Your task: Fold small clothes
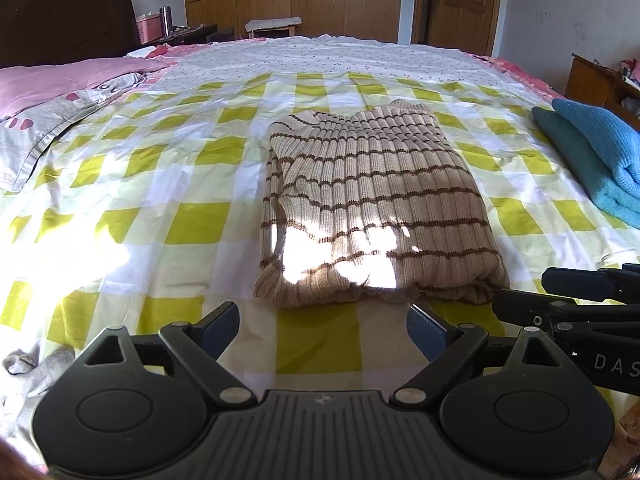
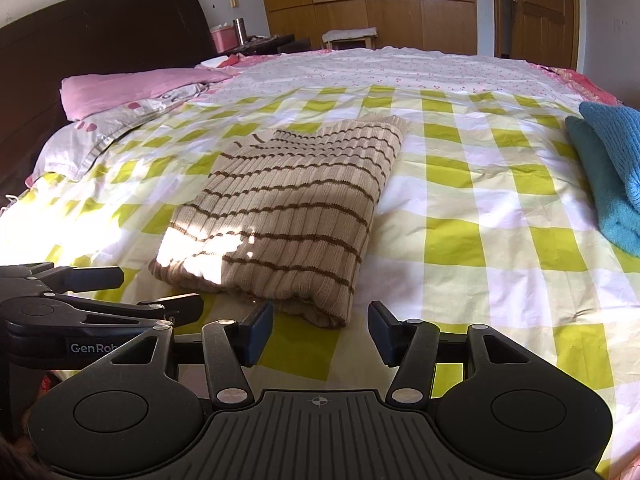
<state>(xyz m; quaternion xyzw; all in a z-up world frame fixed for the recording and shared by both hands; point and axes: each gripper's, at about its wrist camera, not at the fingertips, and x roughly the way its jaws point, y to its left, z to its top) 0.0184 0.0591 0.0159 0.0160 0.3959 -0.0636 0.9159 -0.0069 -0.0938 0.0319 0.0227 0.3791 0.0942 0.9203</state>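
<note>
A beige ribbed sweater with brown stripes (image 1: 376, 208) lies folded into a rectangle on the green-and-white checked bedsheet (image 1: 192, 220). My left gripper (image 1: 322, 334) stands open just short of the sweater's near edge, nothing between its fingers. In the right wrist view the same sweater (image 2: 288, 212) lies ahead and to the left. My right gripper (image 2: 320, 330) is open near the sweater's near right corner, empty too. Each gripper shows in the other's view: the right one (image 1: 576, 300) at the right edge, the left one (image 2: 100, 292) at the left edge.
Folded blue and teal knitwear (image 1: 600, 164) is stacked at the bed's right side. Pink and grey pillows (image 1: 60, 96) lie at the left by a dark headboard (image 2: 100, 28). Grey cloth (image 1: 28, 368) lies at the near left. Wardrobes and a door stand beyond the bed.
</note>
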